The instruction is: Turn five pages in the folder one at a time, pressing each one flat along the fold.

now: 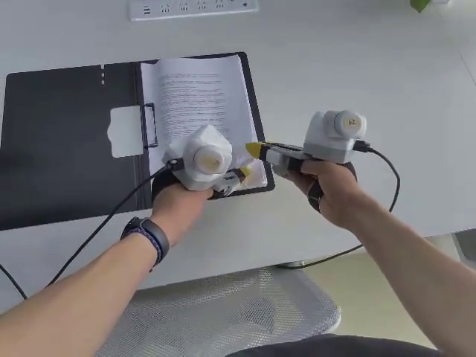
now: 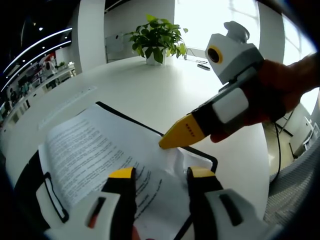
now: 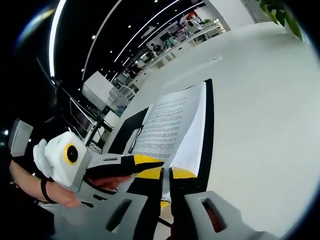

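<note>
"Black folder point(image 1: 67, 141), where is it?"

"It lies open and flat on the white table point(image 1: 357, 82). The pages point(image 1: 197, 97) sit on its right half, under a clip point(image 1: 149, 125) by the fold."

"How are the hands?"

"The left hand point(image 1: 175, 204) comes up from below, palm side up, with a dark watch point(image 1: 146, 234) on the wrist. It points the left gripper point(image 1: 239, 176) to the right, at the bottom right corner of the pages. The right hand point(image 1: 335, 190) comes in from the right and points the right gripper point(image 1: 254, 150) to the left. The two yellow tips nearly meet over that corner."

"What do the jaws do?"

"In the left gripper view the left jaws stand apart, with the paper below them. In the right gripper view the right jaws are pressed together. Their tip touches the corner, and the paper is rumpled there. I cannot tell if a sheet is caught between them."

"Is there room to move?"

"Yes. The folder's bottom right corner is near the front edge of the table, with a mesh chair point(image 1: 223, 312) just below it. To the right of the folder the table is bare and wide. A power strip point(image 1: 193, 7) lies at the far edge, well apart from the folder. A plant point(image 2: 157, 37) stands far off too."
</note>
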The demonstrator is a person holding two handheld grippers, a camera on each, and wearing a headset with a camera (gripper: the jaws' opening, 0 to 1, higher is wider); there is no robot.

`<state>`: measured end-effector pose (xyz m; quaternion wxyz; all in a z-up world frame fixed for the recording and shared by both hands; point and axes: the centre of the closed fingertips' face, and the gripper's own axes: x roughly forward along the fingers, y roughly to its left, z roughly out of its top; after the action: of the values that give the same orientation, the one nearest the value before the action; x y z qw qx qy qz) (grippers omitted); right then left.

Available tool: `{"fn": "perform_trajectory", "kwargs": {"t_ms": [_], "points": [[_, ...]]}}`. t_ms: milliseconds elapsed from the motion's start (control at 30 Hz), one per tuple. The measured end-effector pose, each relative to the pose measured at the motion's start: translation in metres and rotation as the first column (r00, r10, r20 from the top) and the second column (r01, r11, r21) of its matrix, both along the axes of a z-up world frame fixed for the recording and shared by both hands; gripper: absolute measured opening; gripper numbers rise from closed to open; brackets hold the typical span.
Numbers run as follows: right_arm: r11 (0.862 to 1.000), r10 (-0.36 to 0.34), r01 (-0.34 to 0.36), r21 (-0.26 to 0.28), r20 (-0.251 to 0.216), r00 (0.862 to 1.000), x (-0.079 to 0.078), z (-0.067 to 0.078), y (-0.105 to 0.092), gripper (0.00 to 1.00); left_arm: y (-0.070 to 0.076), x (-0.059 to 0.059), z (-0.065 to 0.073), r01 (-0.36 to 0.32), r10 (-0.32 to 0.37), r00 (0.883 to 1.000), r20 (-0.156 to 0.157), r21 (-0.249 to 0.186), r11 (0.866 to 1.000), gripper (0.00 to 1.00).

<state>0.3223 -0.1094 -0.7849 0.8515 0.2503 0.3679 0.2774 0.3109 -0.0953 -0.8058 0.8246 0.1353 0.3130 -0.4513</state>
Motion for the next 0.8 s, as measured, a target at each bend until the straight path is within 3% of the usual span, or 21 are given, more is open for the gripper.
{"fn": "perform_trajectory", "kwargs": {"t_ms": [200,600,800], "points": [[1.000,-0.021,0.021,0.014,-0.008,1.000,0.002,0.002,-0.001,0.00,0.000,-0.004,0.004,0.013,-0.013,1.000,-0.028,-0.009,1.000,0.51],[0.998,-0.052,0.052,0.036,-0.009,0.999,0.004,0.012,-0.001,0.00,0.011,-0.005,0.030,0.007,-0.007,1.000,-0.008,-0.052,0.999,0.61],[0.997,-0.064,0.063,0.046,0.012,0.998,0.006,0.024,0.002,0.00,0.027,-0.003,0.048,-0.012,0.013,1.000,0.010,-0.070,0.997,0.65]]}}
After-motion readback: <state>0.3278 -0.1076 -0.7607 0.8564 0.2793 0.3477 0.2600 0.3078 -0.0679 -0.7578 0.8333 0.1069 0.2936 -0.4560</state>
